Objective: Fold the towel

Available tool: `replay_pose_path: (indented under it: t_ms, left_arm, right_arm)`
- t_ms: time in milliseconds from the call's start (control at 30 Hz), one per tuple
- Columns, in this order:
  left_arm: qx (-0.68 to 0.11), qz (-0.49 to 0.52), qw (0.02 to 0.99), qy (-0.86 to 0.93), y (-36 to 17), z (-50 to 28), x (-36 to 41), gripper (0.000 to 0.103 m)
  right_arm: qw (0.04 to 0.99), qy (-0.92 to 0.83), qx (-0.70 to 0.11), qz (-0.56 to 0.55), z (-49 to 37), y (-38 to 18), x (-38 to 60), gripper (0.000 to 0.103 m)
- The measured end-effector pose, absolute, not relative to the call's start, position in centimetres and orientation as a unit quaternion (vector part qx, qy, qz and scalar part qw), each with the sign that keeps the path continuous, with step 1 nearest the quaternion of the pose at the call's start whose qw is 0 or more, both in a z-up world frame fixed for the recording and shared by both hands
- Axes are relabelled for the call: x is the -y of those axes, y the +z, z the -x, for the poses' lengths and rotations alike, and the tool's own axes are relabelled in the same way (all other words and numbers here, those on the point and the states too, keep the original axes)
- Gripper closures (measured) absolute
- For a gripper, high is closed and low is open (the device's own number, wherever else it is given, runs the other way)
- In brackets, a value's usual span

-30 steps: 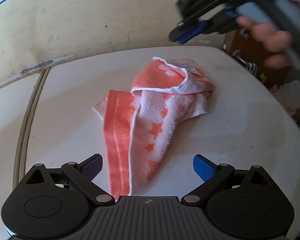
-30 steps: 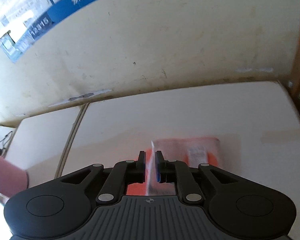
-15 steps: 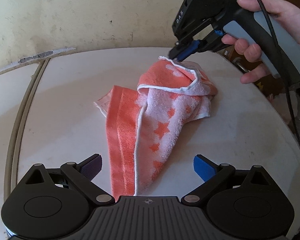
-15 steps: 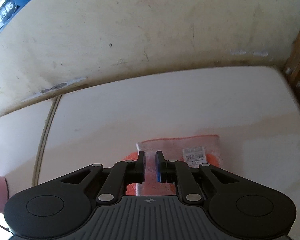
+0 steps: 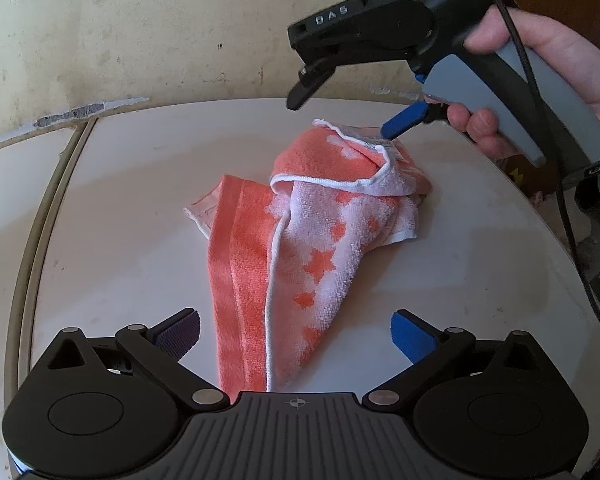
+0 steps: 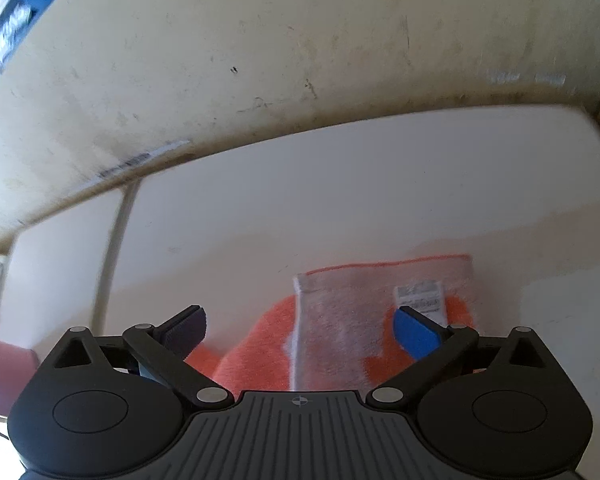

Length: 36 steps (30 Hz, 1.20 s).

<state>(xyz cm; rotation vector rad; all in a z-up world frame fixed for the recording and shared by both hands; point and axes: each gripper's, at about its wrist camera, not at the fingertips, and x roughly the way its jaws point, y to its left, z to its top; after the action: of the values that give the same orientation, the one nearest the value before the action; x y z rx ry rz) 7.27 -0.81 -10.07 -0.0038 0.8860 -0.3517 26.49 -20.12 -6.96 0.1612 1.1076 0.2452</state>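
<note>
Over the far end of the towel (image 5: 300, 248), near the middle of the white table (image 5: 120, 220): opens the right gripper (image 5: 344, 118) wide, where half a second ago kept it pinched nearly shut at that same hemmed corner. Lets go of the corner, then, and leaves it draped over the bunched heap, with the white label (image 6: 420, 296) facing up just ahead of the blue pad. Holds nothing in either claw now. Keeps the left gripper (image 5: 294, 322) spread wide too, low over the near tip of the towel, straddling it without clamping. Shows, from the right wrist view, the released flap lying fairly flat between the parted fingers. Points, by the look of it, to a regrasp and not a finished fold: still twisted into a narrow wedge, starred side and striped side both showing, no edges lined up. Calls next, most likely, for a fresh hold on two corners to spread the cloth flat before any folding. Risks dragging the whole heap if only one layer gets pinched.
</note>
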Motion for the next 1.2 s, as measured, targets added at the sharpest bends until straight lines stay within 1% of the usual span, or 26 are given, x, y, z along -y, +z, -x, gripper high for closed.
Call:
replay_pose_path:
  t_ms: [167, 200, 267, 300, 333, 467, 500, 600, 800, 900, 1067, 1133, 1167, 1200]
  left_arm:
    - [-0.427, 0.004, 0.888, -0.169, -10.1, -7.5, 0.8, 0.001]
    - [-0.427, 0.004, 0.888, -0.170, -10.1, -7.5, 0.8, 0.001]
    - [-0.427, 0.004, 0.888, -0.171, -10.1, -7.5, 0.9, 0.001]
    - [-0.427, 0.003, 0.888, -0.172, -10.0, -7.5, 0.9, 0.001]
    - [-0.427, 0.002, 0.888, -0.172, -10.1, -7.5, 0.9, 0.001]
    - [-0.428, 0.000, 0.887, -0.172, -10.2, -7.7, 0.7, 0.001]
    - [-0.428, 0.001, 0.887, -0.172, -10.2, -7.8, 0.7, 0.001]
    - [-0.431, 0.002, 0.886, -0.170, -10.3, -7.9, 0.6, 0.001]
    - [-0.429, 0.000, 0.887, -0.171, -10.1, -7.8, 0.7, 0.001]
    - [-0.425, -0.003, 0.887, -0.180, -10.0, -7.8, 0.5, 0.002]
    - [-0.419, -0.016, 0.886, -0.199, -10.5, -7.4, 0.1, 0.013]
    - [-0.424, -0.019, 0.882, -0.206, -10.9, -7.3, 0.0, 0.024]
    - [-0.428, -0.021, 0.879, -0.209, -11.1, -7.3, 0.0, 0.025]
    - [-0.432, -0.023, 0.876, -0.212, -11.2, -7.3, 0.0, 0.032]
  right_arm:
    - [0.865, 0.117, -0.488, 0.020, -25.5, -6.3, 18.8, 0.003]
    - [0.864, 0.123, -0.487, 0.029, -25.3, -6.2, 18.7, 0.005]
    - [0.858, 0.134, -0.494, 0.033, -25.2, -6.4, 18.6, 0.020]
    - [0.853, 0.141, -0.501, 0.034, -25.1, -6.6, 18.6, 0.041]
    - [0.850, 0.144, -0.506, 0.033, -25.1, -6.7, 18.6, 0.057]
    - [0.844, 0.148, -0.513, 0.043, -24.6, -7.2, 18.4, 0.059]
    - [0.845, 0.150, -0.511, 0.039, -24.6, -7.2, 18.4, 0.062]
    - [0.844, 0.162, -0.511, 0.022, -24.5, -7.0, 18.7, 0.100]
    - [0.843, 0.163, -0.512, 0.027, -24.9, -7.2, 18.4, 0.101]
    - [0.854, 0.167, -0.492, 0.015, -24.4, -6.3, 18.9, 0.101]
    - [0.865, 0.180, -0.467, -0.010, -23.0, -4.3, 20.9, 0.101]
    - [0.870, 0.183, -0.457, -0.023, -22.2, -3.7, 21.9, 0.101]
    - [0.873, 0.184, -0.450, -0.034, -21.7, -3.4, 22.7, 0.101]
    - [0.875, 0.184, -0.446, -0.041, -21.3, -3.3, 23.3, 0.101]
